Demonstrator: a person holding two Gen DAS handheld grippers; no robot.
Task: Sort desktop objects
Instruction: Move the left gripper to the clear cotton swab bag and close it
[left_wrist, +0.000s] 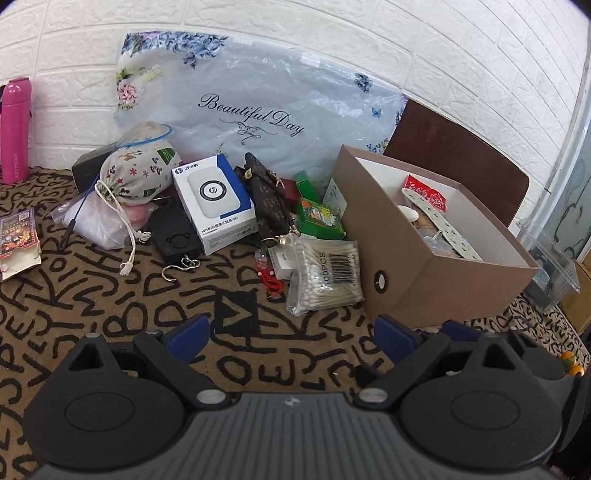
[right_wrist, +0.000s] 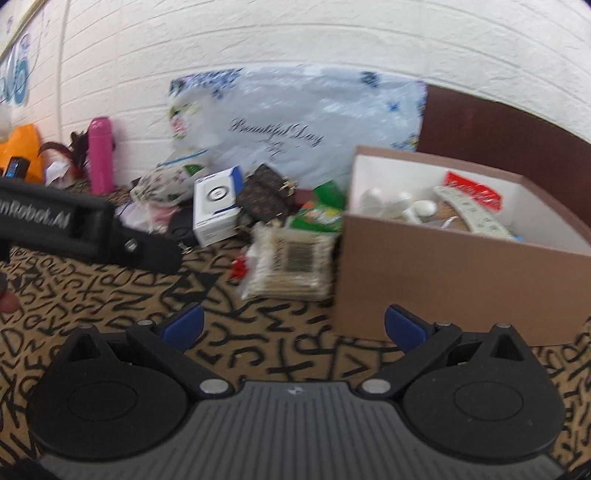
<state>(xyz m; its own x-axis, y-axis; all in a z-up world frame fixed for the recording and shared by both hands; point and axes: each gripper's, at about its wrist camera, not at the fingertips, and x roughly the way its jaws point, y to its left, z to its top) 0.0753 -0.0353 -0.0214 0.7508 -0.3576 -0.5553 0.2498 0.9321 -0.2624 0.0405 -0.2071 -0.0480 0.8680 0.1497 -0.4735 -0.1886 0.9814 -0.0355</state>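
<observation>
We're between picks, as we read it: both claws empty and hovering over the letter-print cloth (left_wrist: 110, 302), the pile not yet reached. Left claw (left_wrist: 291, 332) has its blue pads spread wide, nothing btwn them; right claw (right_wrist: 293, 325) likewise spread and empty.

Straight ahead of the left claw, just beyond the pads, lies the cotton-swab bag (left_wrist: 325, 275), touching the near left corner of the brown box (left_wrist: 436, 280), which sits ahead and to the right. Further ahead and a bit left: the white HP box (left_wrist: 216, 201), w/ a patterned wallet (left_wrist: 267, 199) leaning against its right side and green packets (left_wrist: 319, 216) past that. Ahead-left is the drawstring pouch (left_wrist: 140, 166); a black hanging scale (left_wrist: 175, 236) lies btwn pouch and HP box.

Next move, in our judgement: the swab bag is nearest and loose, so one claw goes fwd and down, closes across its soft width, lifts, then swings right over the box rim (the box already holds an insole and a red packet, so it looks like the drop spot).

Hard to read: the right-wrist view is motion-blurred, labels unreadable there. The items under the pouch and behind the wallet are mostly covered; the small red thing left of the swab bag we can't identify. The box's far contents are hidden by its walls.
</observation>
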